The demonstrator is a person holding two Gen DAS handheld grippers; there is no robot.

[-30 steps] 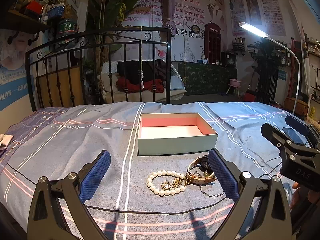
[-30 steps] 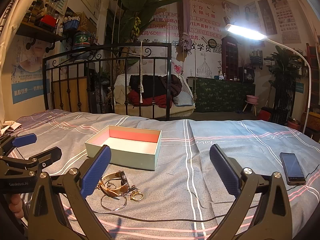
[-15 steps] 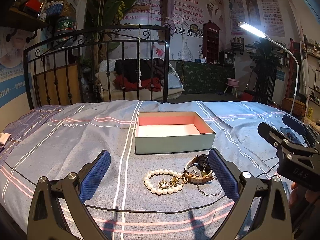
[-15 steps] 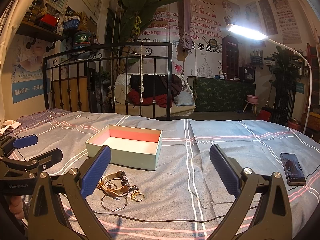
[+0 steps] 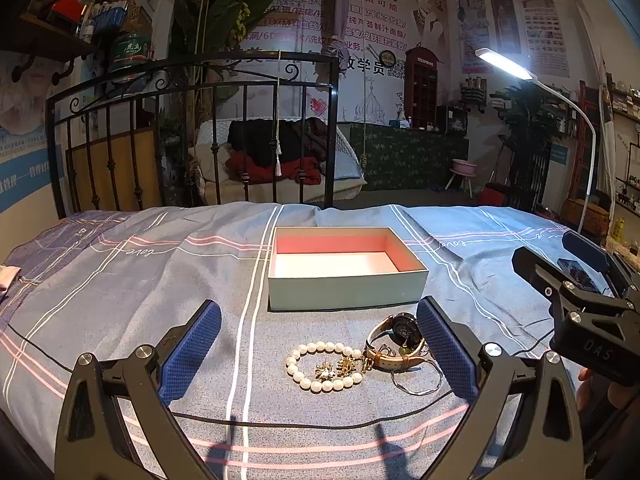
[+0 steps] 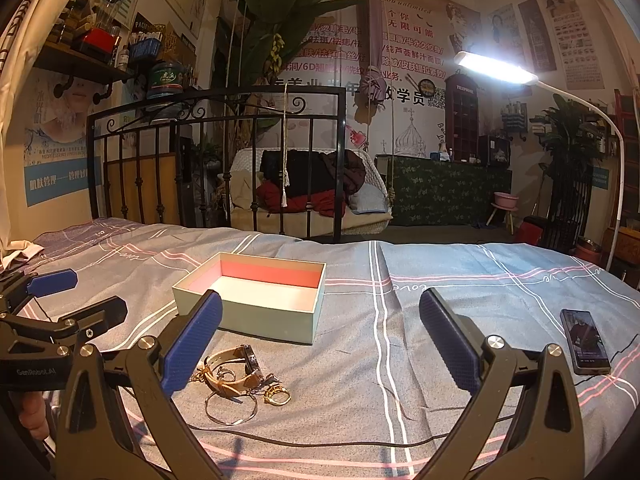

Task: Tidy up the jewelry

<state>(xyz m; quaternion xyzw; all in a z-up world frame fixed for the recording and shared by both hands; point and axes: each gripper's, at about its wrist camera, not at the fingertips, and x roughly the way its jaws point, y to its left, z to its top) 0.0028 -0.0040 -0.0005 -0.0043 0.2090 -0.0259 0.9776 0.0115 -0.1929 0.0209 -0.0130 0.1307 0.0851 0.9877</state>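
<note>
Both tools hang above the bedspread with nothing in them: the left gripper [image 5: 318, 354] has its blue pads spread wide over the jewelry, and the right gripper [image 6: 320, 344] is just as wide apart, over bare cloth to the side. The jewelry lies in a small heap on the blue-grey striped bedspread [image 5: 120, 288], just in front of the shallow pale-green cardboard box with the pink lining [image 5: 344, 268], which looks empty.

The step in hand, I'd judge, is the first pick. The white pearl bracelet with its gold charm cluster [image 5: 322, 366] is the easiest start, since it lies between the left pads. Better to come straight down and close across one side of the bead ring, well away from the tan-strapped wristwatch with a dark dial [image 5: 396, 340] that touches it (the charms look ready to snag the strap). Lift slowly and watch for anything trailing.

The left view shows the pearls plainly; in the right view they sit hidden behind that gripper's own left finger. The right view, though, shows what the left barely hints at: small gold rings [image 6: 276, 394] beside the watch, a thin silver wire bangle [image 6: 230, 408] lying flat, and a black smartphone [image 6: 585, 340] off at the bed's right side.
</note>
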